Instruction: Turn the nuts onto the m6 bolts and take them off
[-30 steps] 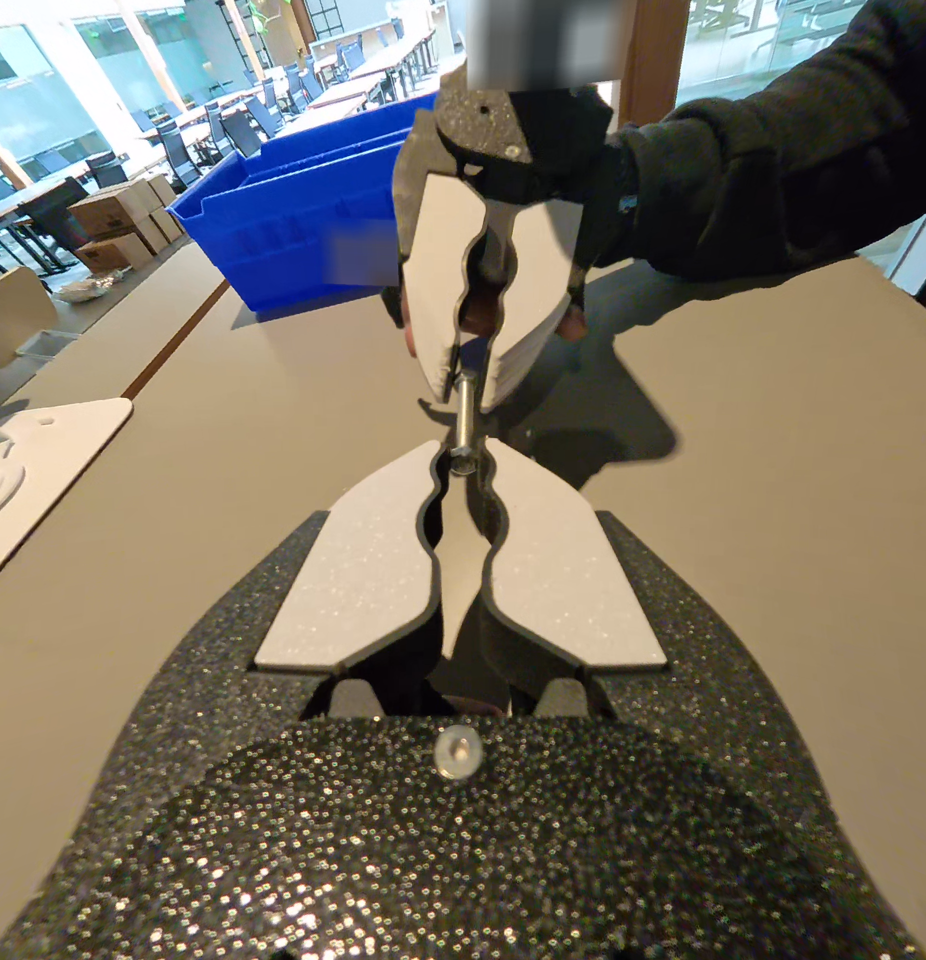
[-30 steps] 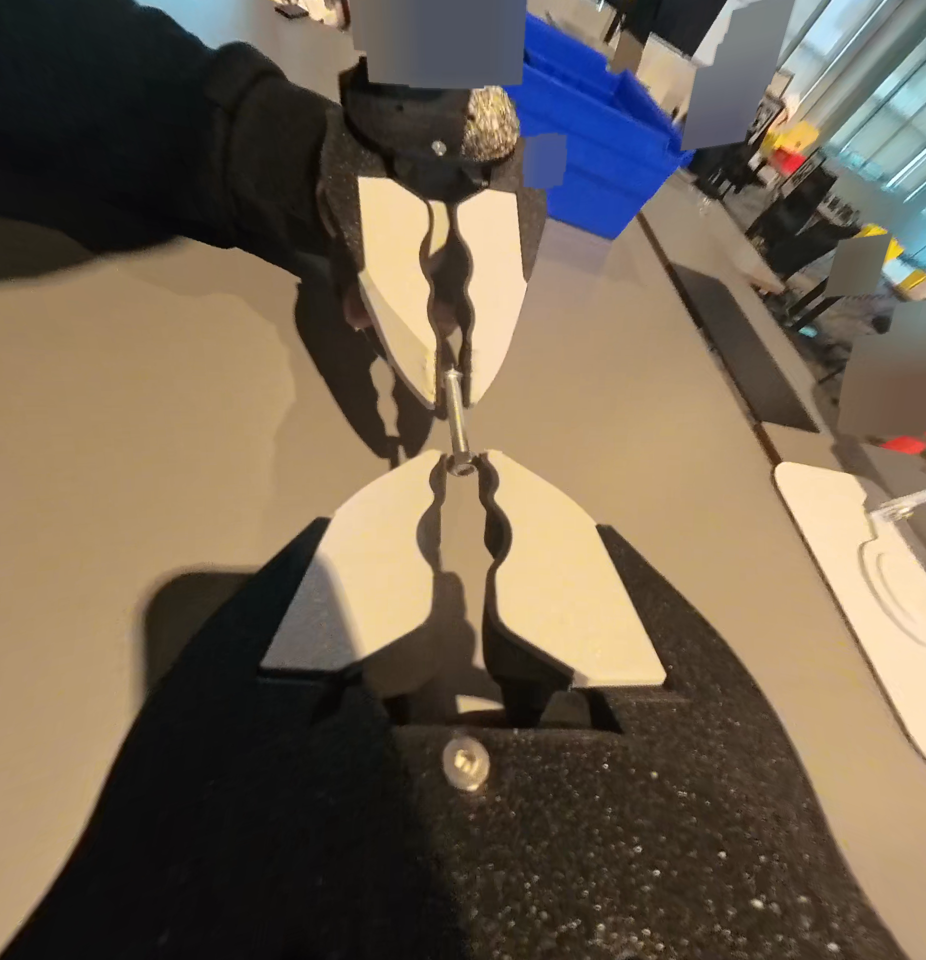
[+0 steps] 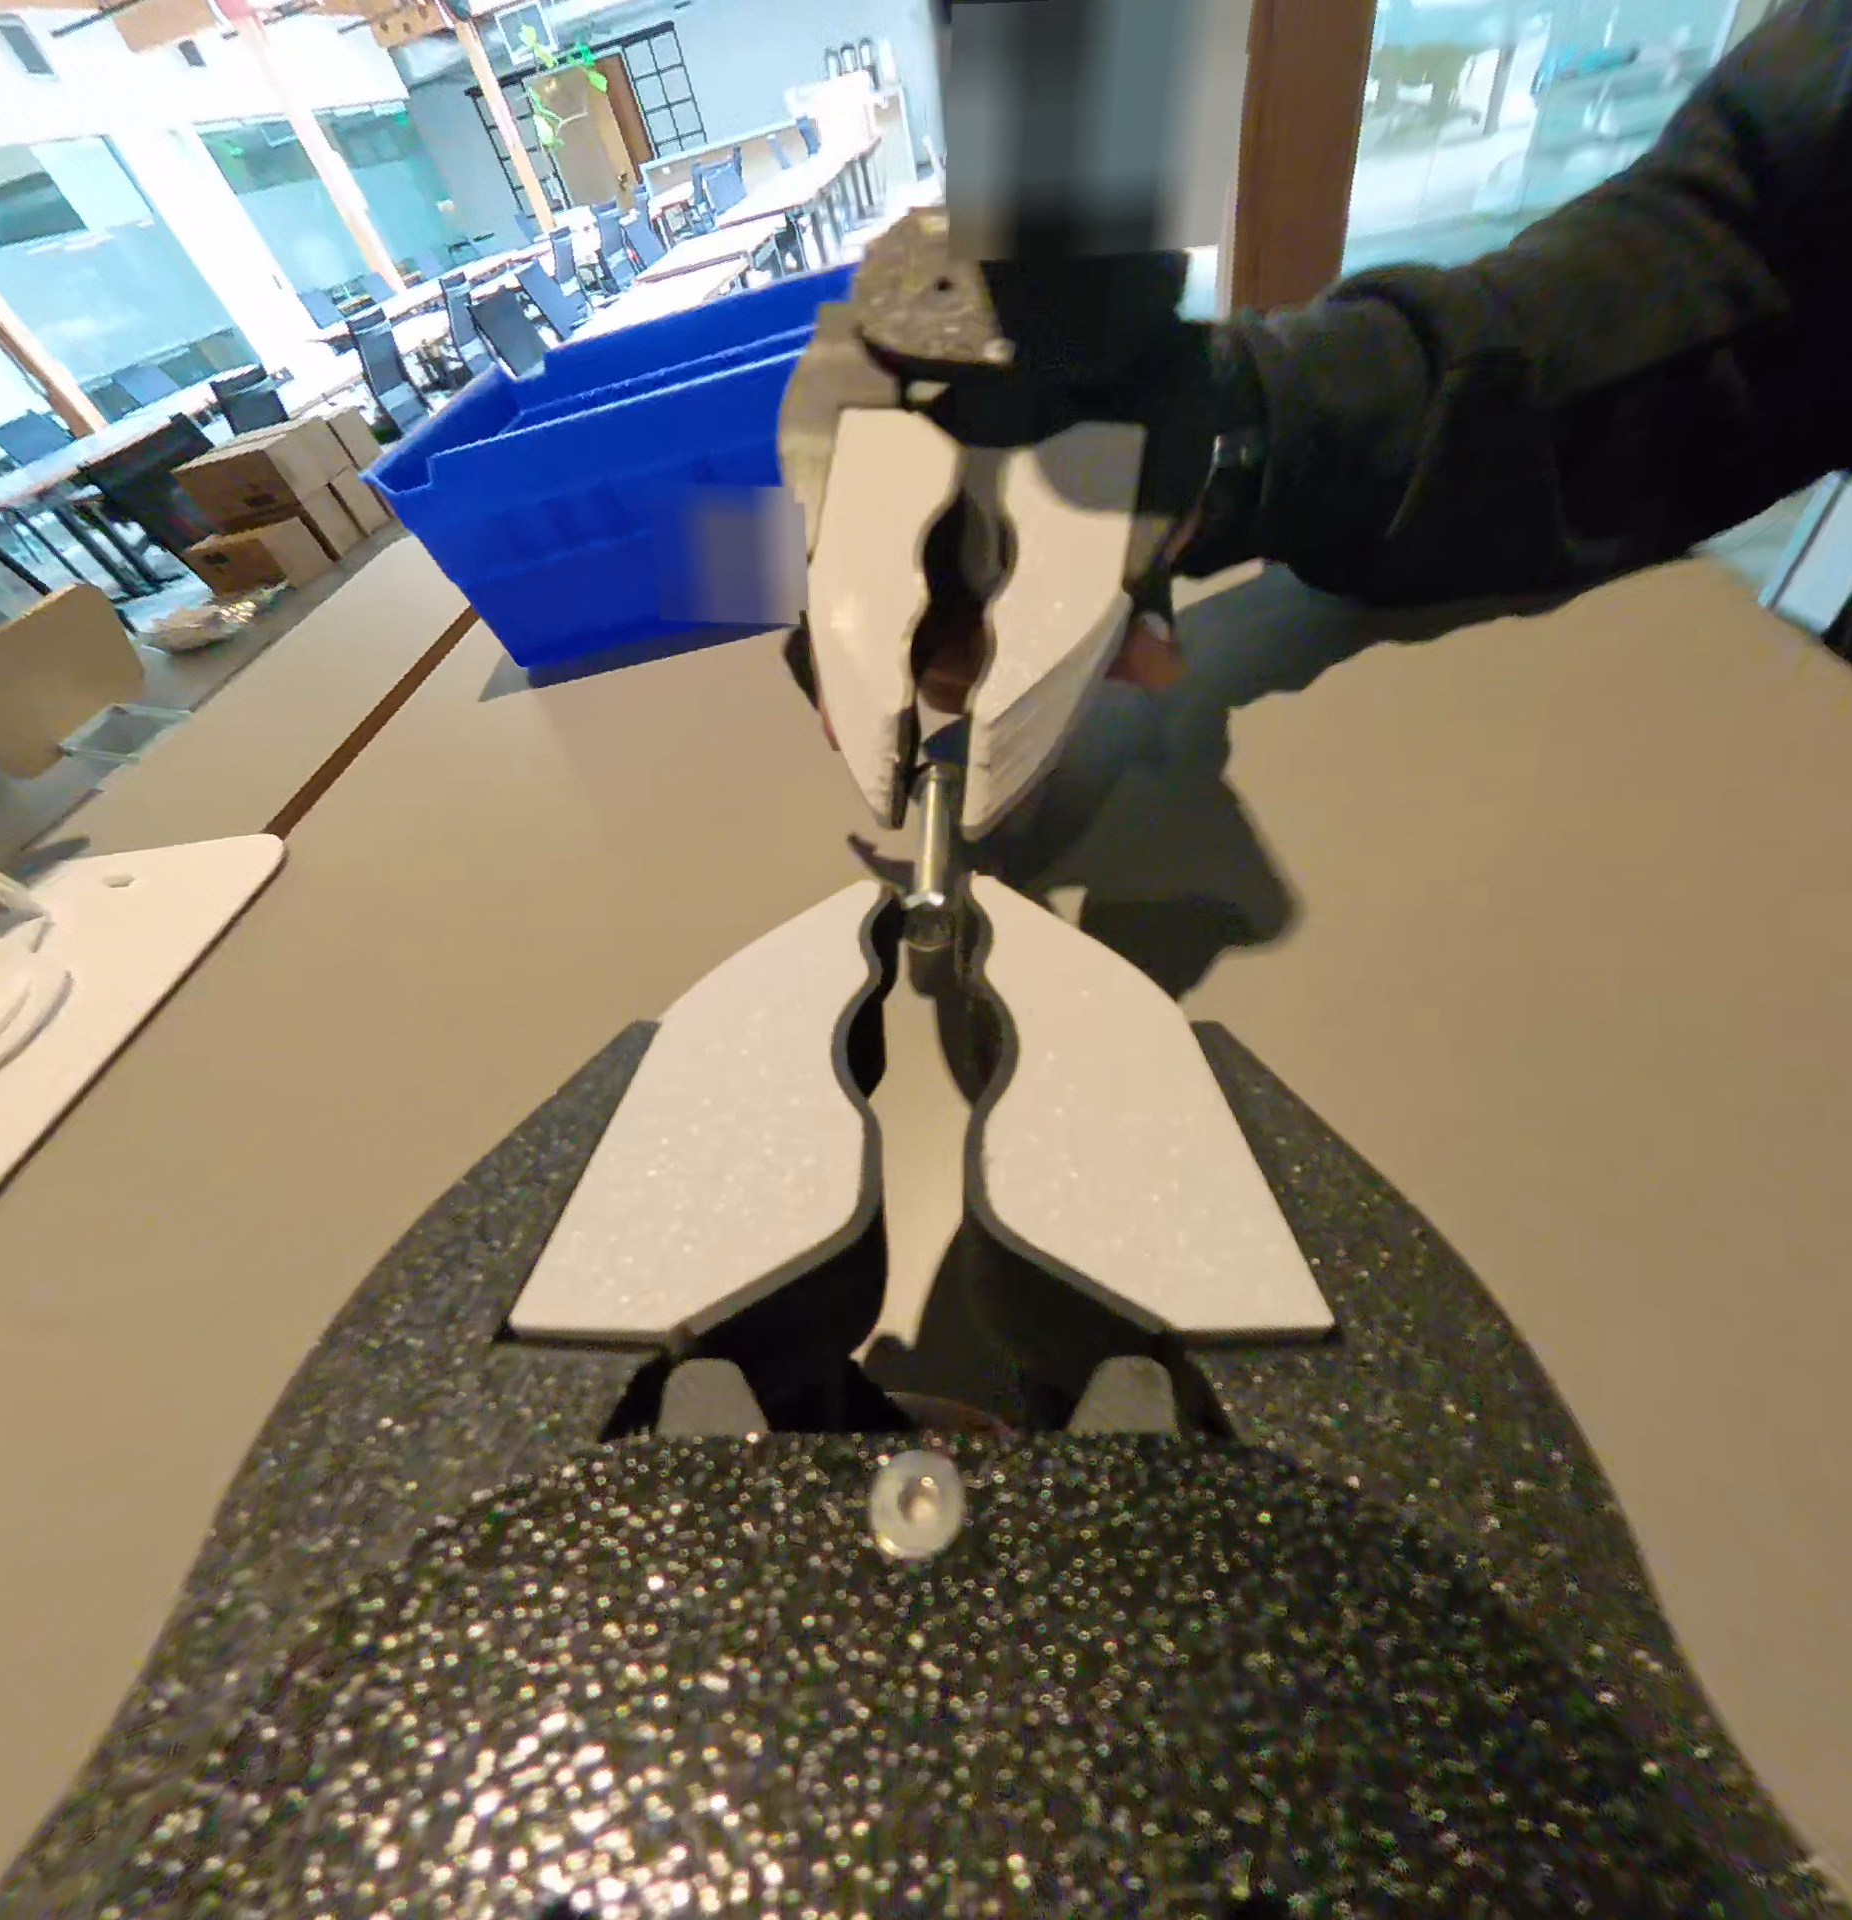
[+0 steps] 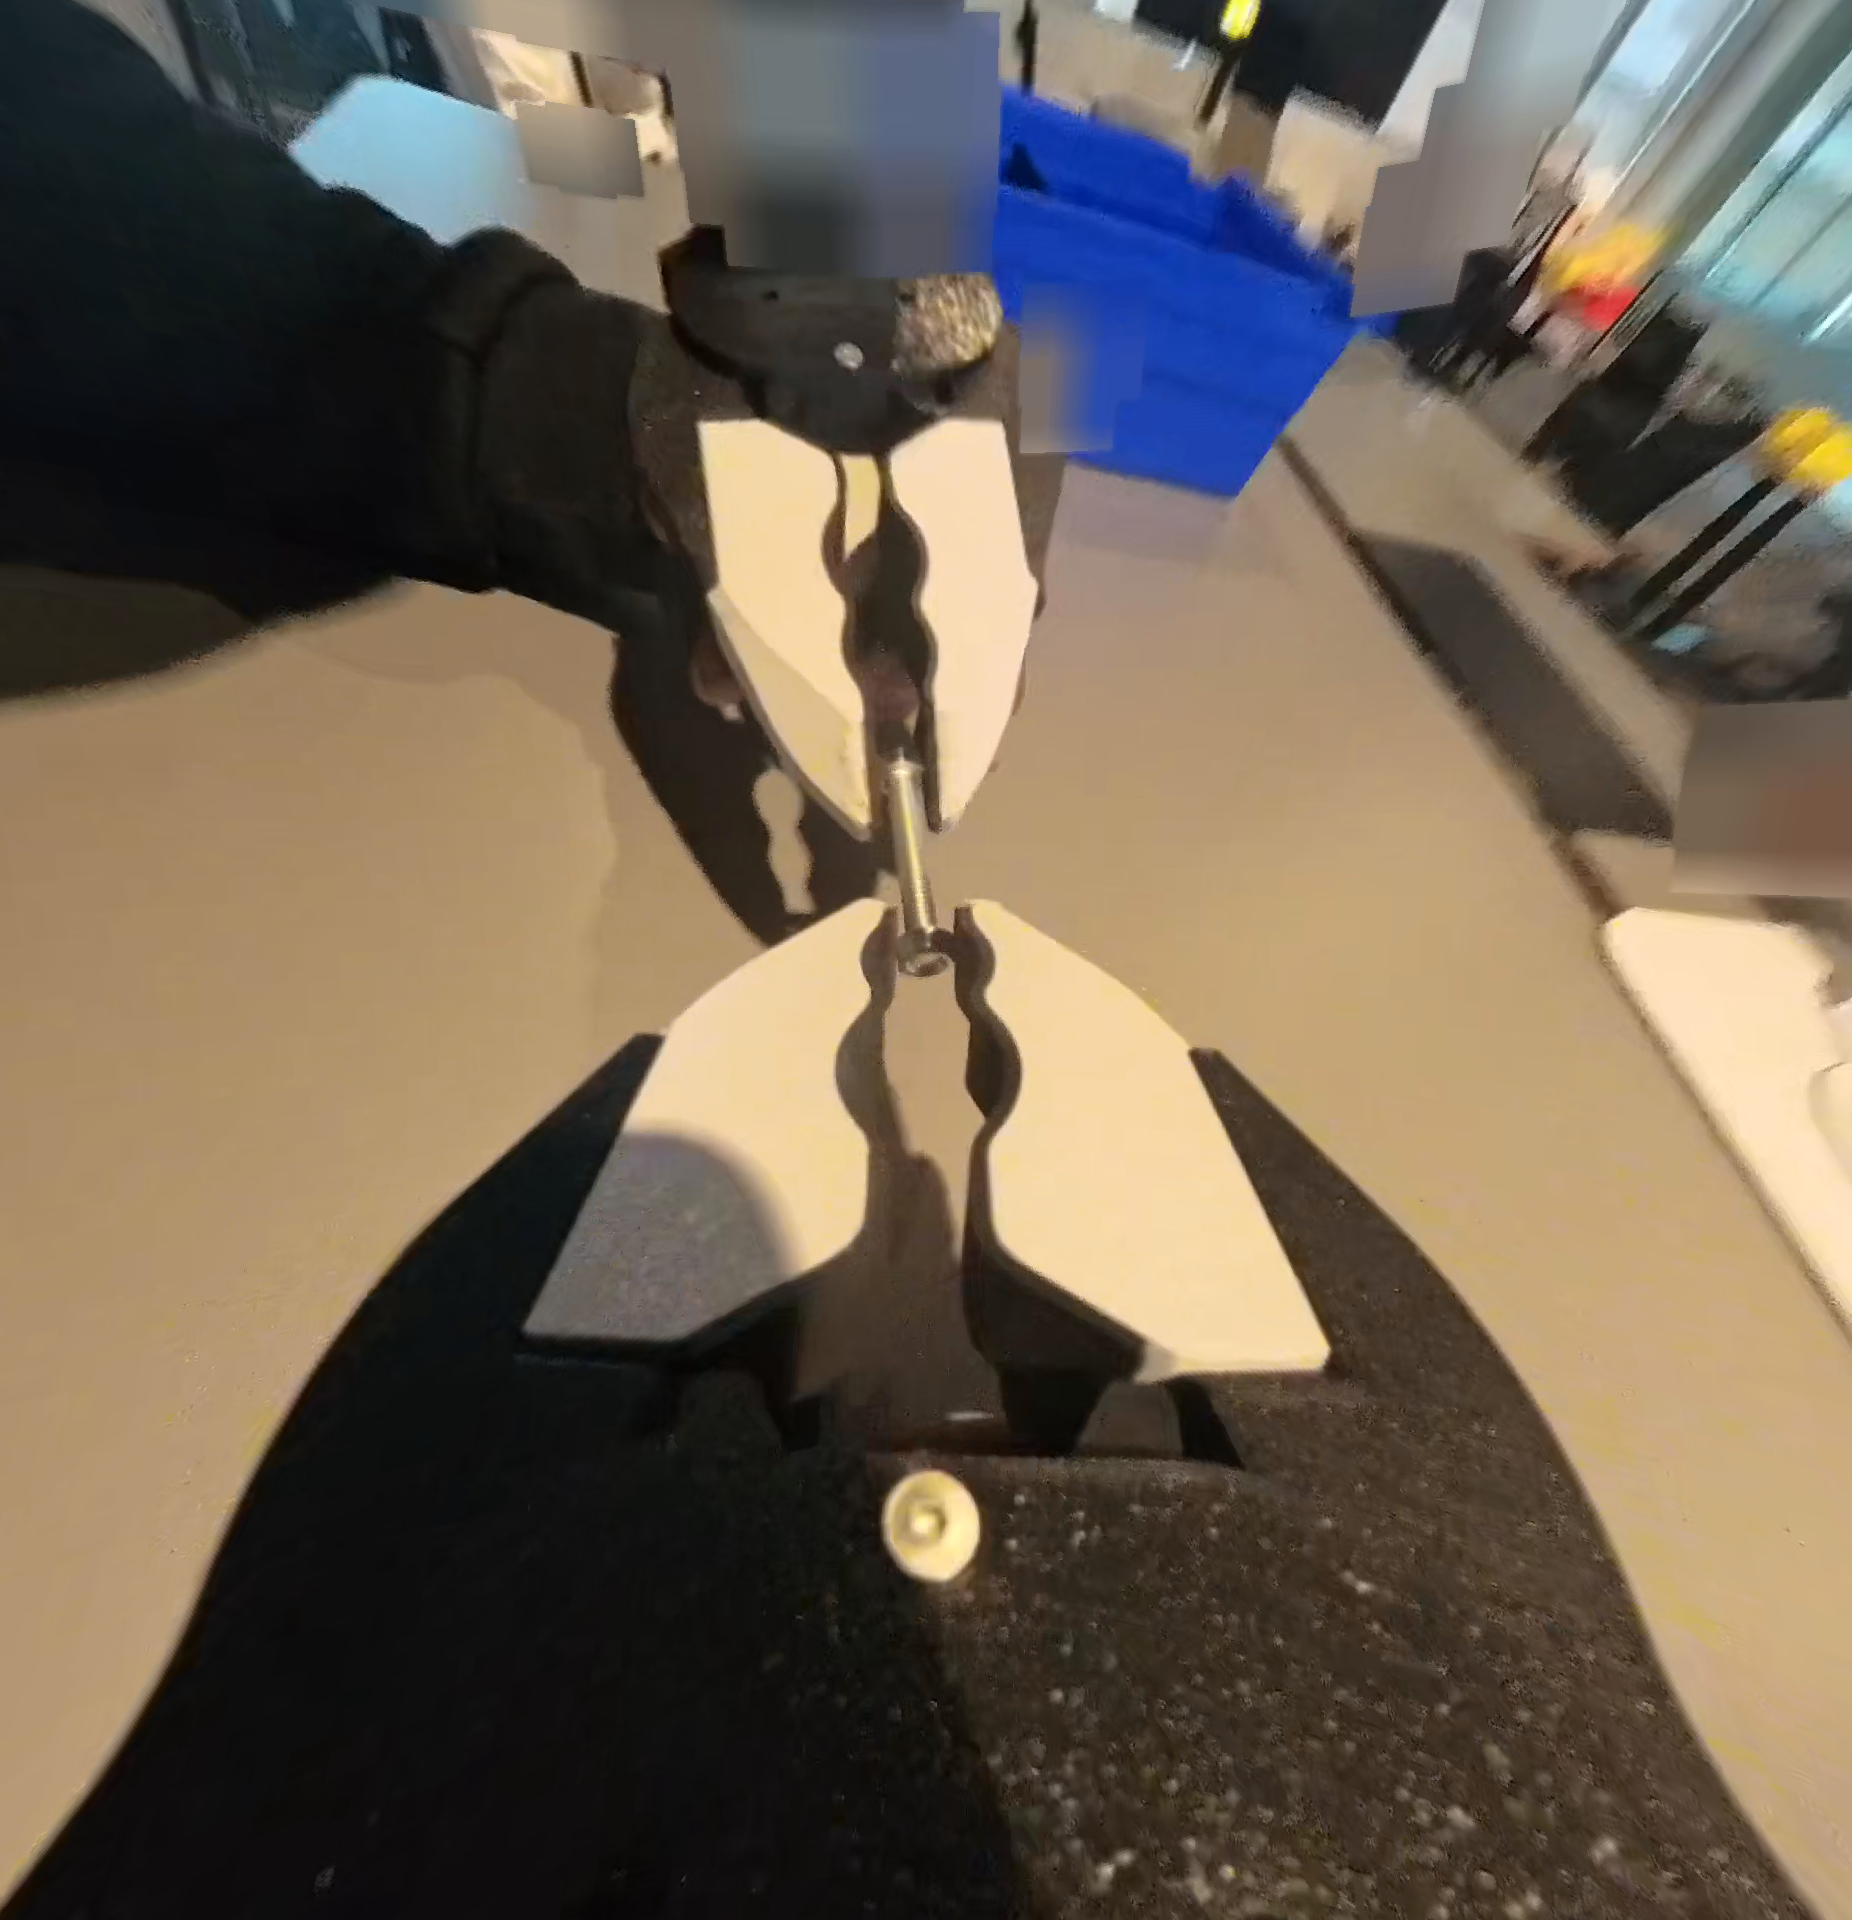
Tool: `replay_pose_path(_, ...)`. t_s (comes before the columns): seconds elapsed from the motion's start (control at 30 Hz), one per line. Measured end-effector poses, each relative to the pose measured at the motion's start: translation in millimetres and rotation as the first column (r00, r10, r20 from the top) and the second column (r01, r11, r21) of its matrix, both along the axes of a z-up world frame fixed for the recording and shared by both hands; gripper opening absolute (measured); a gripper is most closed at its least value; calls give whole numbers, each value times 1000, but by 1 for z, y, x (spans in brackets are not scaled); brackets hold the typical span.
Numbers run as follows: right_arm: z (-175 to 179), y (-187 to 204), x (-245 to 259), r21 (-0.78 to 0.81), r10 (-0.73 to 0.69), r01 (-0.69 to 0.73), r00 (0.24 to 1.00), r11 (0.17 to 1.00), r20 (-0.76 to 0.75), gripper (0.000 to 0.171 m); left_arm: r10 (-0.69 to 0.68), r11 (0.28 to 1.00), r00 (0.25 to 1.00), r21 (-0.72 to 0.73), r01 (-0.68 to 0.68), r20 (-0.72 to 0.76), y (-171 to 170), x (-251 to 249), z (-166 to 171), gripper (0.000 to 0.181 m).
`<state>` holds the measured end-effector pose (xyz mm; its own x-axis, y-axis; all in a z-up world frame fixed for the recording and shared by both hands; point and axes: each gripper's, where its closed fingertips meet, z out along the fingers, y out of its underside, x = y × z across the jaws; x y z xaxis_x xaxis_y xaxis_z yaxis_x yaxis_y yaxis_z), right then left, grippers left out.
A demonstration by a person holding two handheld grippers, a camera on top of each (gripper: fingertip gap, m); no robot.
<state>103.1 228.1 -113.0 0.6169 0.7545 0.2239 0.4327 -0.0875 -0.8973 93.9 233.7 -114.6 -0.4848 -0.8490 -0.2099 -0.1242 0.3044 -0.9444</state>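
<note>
A silver M6 bolt (image 3: 932, 831) is held in the air above the beige table (image 3: 434, 1039), between my two grippers, which face each other tip to tip. My left gripper (image 3: 927, 920) is shut on the nut (image 3: 924, 906) at the near end of the shaft. My right gripper (image 3: 930, 805), in a black-sleeved hand, grips the far end. In the right wrist view my right gripper (image 4: 920, 940) is shut on the bolt's socket head (image 4: 920, 954). The shaft (image 4: 909, 852) runs to my left gripper (image 4: 901, 795).
Blue plastic bins (image 3: 610, 499) stand at the table's far side and also show in the right wrist view (image 4: 1161, 343). A white board (image 3: 122, 966) lies at the table's edge; it also shows at the right of the right wrist view (image 4: 1732, 1091). Black sleeves (image 3: 1524, 395) reach in behind each far gripper. My two grippers' fingertips are within a few centimetres of each other.
Both grippers stay clamped on the bolt and nut. The right wrist view is now blurred and slightly tilted; the bolt leans a little more in it. The grippers have not moved apart.
</note>
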Motion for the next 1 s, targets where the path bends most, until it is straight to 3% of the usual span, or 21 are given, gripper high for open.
replay_pose_path(0.13,-15,-9,-2,-444,-47,-93,954,891,-295,10,-8,989,1000,145,6,8,-5,1,-11,10)
replay_pose_path(0.2,-12,-8,1,-507,-88,-152,904,848,-418,11,8,990,1000,138,-9,8,-3,3,-11,10)
replay_pose_path(0.3,-2,-2,7,-413,-72,-127,898,902,-434,22,32,996,999,87,-33,15,2,4,-6,10)
replay_pose_path(0.43,10,1,9,-137,-2,-35,965,990,-264,35,48,999,999,8,-48,15,8,3,1,10)
replay_pose_path(0.57,10,2,6,54,6,-2,997,999,-80,34,27,998,999,-64,-25,28,6,2,8,10)
replay_pose_path(0.7,15,4,2,153,-13,17,1000,988,-29,32,-11,992,999,-126,15,30,1,0,13,10)
replay_pose_path(0.8,14,2,-1,140,0,5,999,990,-34,12,-15,991,1000,-129,18,22,0,0,12,10)
replay_pose_path(0.87,10,2,-2,74,7,-3,998,997,-60,12,-12,994,1000,-104,14,17,0,0,10,10)
replay_pose_path(1.0,-1,-5,-3,-270,-3,-73,963,960,-271,12,-6,1000,1000,28,5,29,-2,0,1,10)
